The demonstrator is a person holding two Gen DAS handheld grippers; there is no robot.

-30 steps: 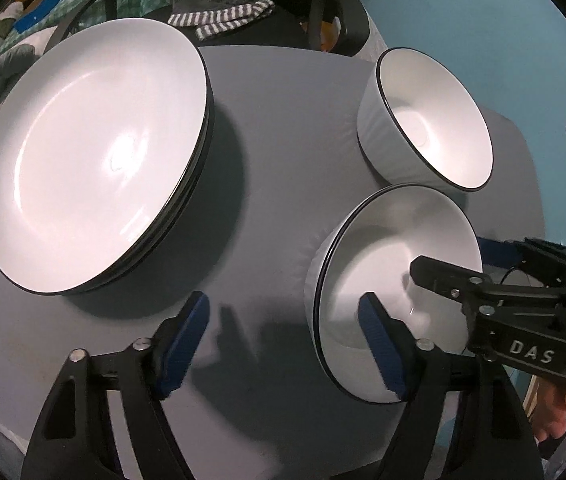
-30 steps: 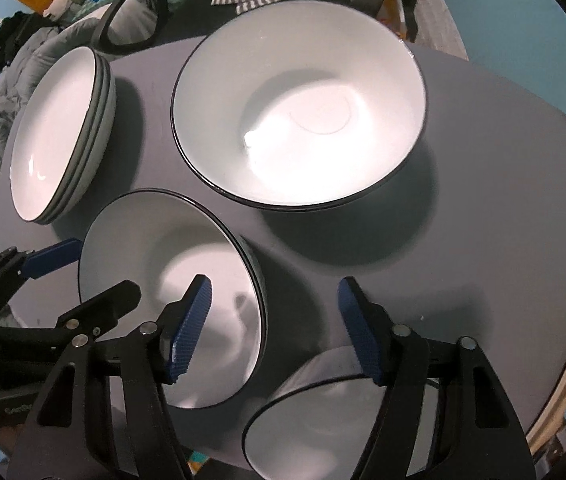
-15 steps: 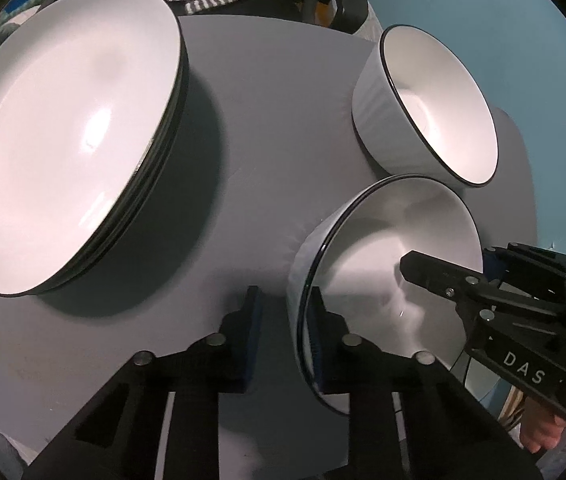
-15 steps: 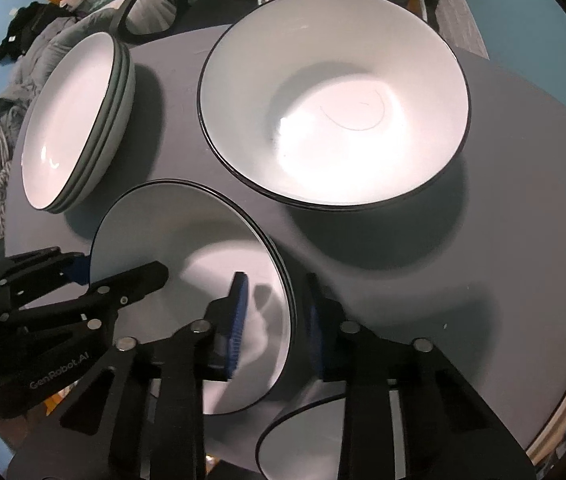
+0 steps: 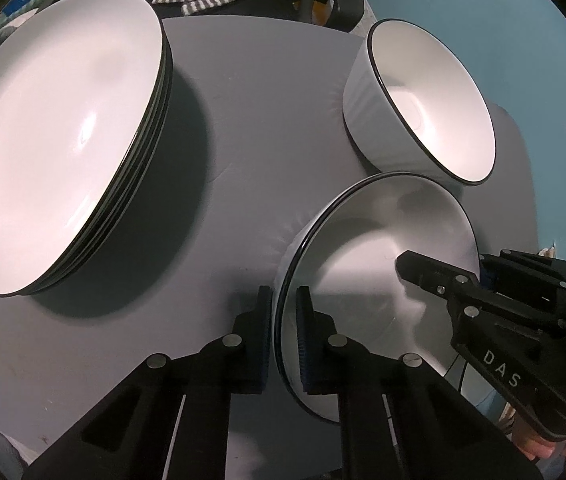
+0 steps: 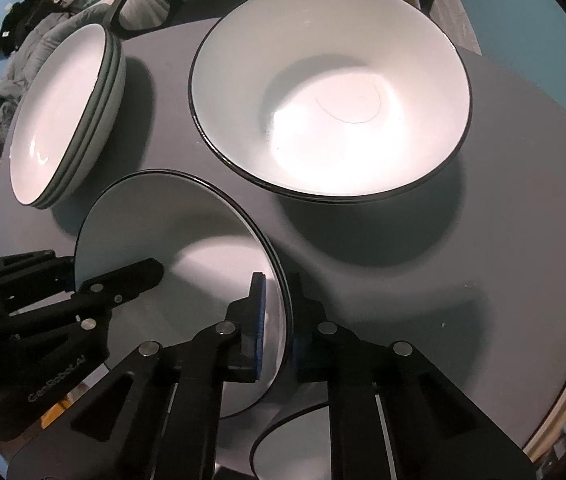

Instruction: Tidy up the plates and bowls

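Both grippers pinch same white bowl (image 5: 367,280), lower centre, on grey table (image 5: 243,120). Left gripper (image 5: 285,332) clamps near rim; right gripper (image 6: 277,320) clamps opposite rim. Plate stack (image 5: 55,136) upper left, second bowl (image 5: 431,100) upper right.

Left hand-held gripper (image 5: 285,334), right hand-held gripper (image 6: 277,322): black angular arms, blue pads, silver screws, white "DAS" lettering.

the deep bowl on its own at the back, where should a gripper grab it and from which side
Take the deep bowl by its thin black-edged rim, coming down from above with one finger inside and one outside the wall. It sits upright and open, and its body looks too wide to span. The nearer bowl is held that way by the left gripper and right gripper on opposite rims.
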